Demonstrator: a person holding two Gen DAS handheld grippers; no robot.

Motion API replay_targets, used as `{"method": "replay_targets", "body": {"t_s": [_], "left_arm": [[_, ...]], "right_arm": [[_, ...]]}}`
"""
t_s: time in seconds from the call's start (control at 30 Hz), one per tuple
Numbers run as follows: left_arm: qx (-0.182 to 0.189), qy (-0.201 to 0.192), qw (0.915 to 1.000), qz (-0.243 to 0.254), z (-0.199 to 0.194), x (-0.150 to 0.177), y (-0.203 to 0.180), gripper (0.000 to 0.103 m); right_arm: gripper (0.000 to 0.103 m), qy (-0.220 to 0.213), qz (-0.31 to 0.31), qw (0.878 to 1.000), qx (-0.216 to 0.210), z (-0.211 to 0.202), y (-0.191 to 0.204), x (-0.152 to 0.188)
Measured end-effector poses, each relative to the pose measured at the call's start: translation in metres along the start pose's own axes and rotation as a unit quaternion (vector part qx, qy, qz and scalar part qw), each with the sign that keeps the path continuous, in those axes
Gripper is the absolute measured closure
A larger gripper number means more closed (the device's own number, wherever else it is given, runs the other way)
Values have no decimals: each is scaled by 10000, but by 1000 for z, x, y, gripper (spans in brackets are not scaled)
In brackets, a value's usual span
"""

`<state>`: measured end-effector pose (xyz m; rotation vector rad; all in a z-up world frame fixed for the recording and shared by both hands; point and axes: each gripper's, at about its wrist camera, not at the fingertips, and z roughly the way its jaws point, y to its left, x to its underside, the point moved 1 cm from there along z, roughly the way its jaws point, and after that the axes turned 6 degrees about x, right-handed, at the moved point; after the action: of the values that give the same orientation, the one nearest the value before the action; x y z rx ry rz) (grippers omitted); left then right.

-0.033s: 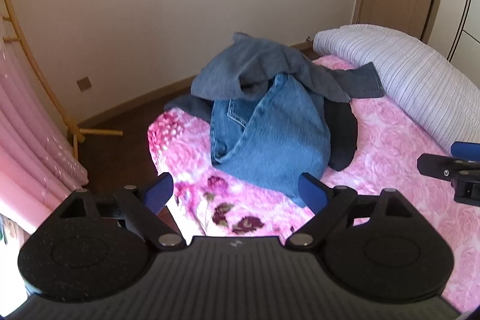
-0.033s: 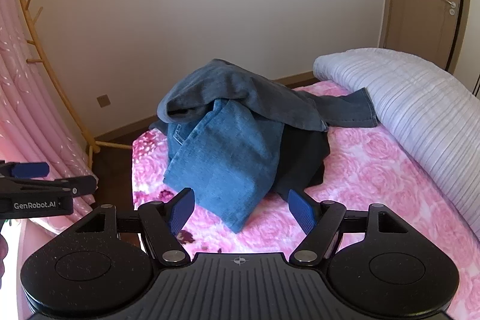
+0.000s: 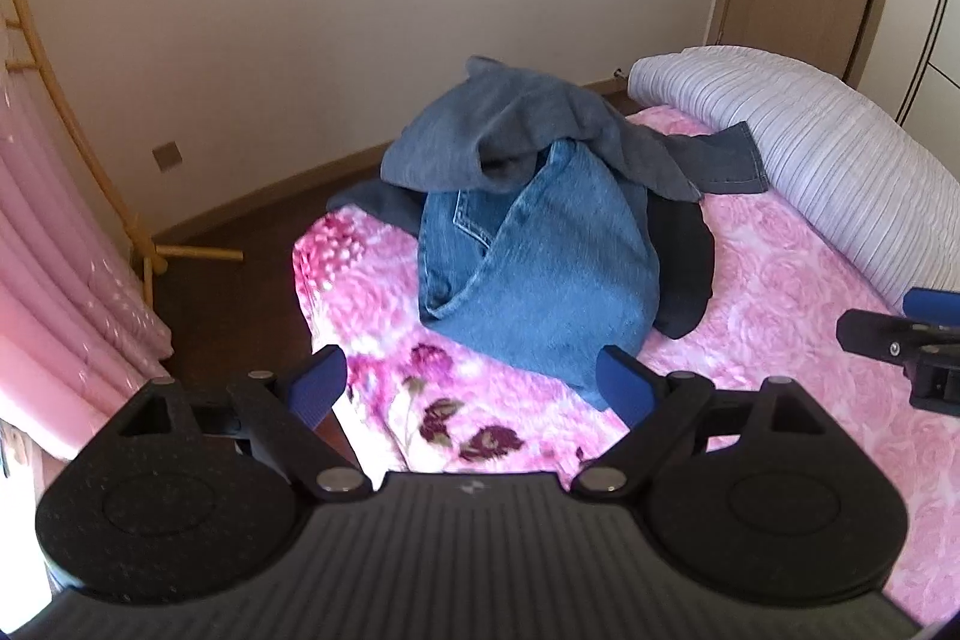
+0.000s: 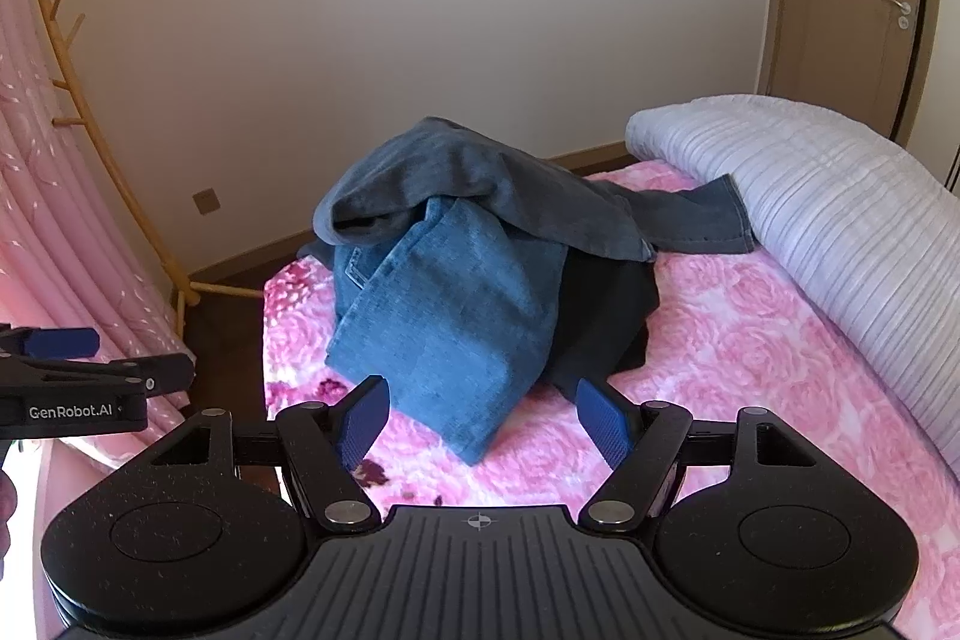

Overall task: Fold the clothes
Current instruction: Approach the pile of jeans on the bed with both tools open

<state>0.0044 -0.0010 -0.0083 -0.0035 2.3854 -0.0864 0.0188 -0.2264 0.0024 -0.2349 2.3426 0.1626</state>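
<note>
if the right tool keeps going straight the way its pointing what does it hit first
Most likely the blue jeans lying at the front of the clothes pile: the open right tool points at their lower edge. Depth is unclear, so it might meet the pink bedspread first.

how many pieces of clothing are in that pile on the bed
3 visible: grey-blue denim jeans draped on top, brighter blue denim jeans in front beneath them, black garment underneath at right. More may be hidden.

Jeans (image 3: 540,268) heaped, crumpled on pink bed; unfolded
</note>
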Motion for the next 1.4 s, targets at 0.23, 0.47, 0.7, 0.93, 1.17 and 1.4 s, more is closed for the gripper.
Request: {"method": "replay_targets", "body": {"t_s": [0.23,0.47,0.7,0.93,1.17,1.4], "left_arm": [[87,-73,9999,-42,-2,8,-7,15],[174,194,9996,-108,10,-4,-4,15],[178,181,9996,-93,9,-2,-3,15],[126,177,9997,-113,7,1,1,15],[47,153,9998,-116,1,7,4,15],[-20,118,9998,-170,-4,9,7,15]], "right_arm": [[30,22,-14,10000,-48,7,-1,-3],[30,-1,-28,10000,-66,6,-10,5],[30,38,-45,10000,-36,6,-7,4],[30,53,-60,10000,-21,5,-5,5],[30,55,-79,9999,-48,3,0,8],[30,57,-133,9999,-86,2,4,8]]}}
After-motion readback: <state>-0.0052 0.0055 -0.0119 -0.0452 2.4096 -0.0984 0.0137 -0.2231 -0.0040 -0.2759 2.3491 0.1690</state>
